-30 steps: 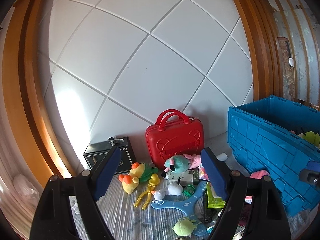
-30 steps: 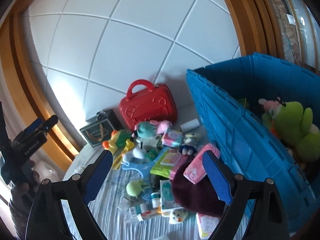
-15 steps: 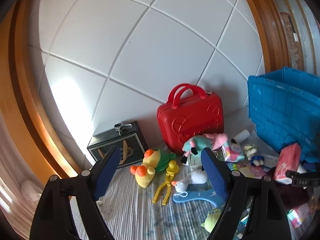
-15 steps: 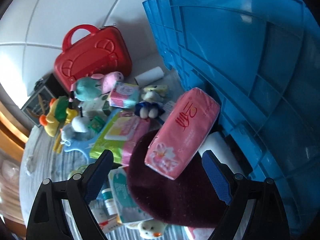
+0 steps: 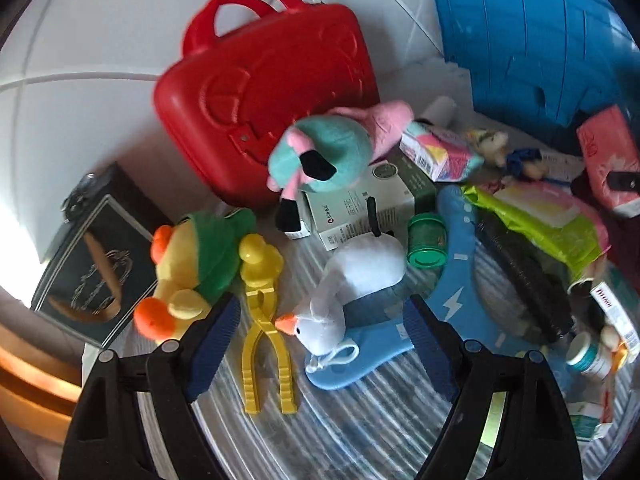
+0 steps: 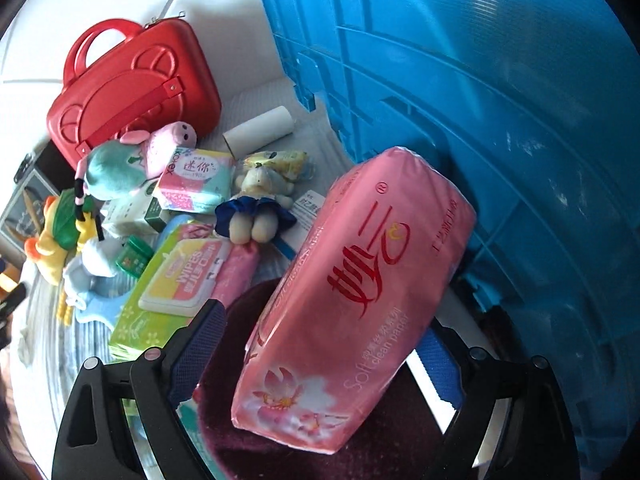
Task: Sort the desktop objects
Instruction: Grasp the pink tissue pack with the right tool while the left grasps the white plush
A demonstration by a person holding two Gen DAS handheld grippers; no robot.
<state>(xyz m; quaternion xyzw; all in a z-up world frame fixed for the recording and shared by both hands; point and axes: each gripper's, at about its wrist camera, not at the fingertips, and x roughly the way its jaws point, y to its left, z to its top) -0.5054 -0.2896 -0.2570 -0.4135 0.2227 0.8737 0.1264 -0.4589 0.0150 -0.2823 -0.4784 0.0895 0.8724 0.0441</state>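
Right wrist view shows the right gripper [image 6: 316, 344] spread wide around a pink tissue pack [image 6: 352, 304], its pads not pressing the pack, which leans on a maroon cloth [image 6: 248, 432] beside the blue crate [image 6: 500, 120]. Left wrist view alone shows the left gripper [image 5: 320, 340], released, over a white goose plush [image 5: 356, 280] and yellow tongs [image 5: 266, 320] near the red case [image 5: 264, 108].
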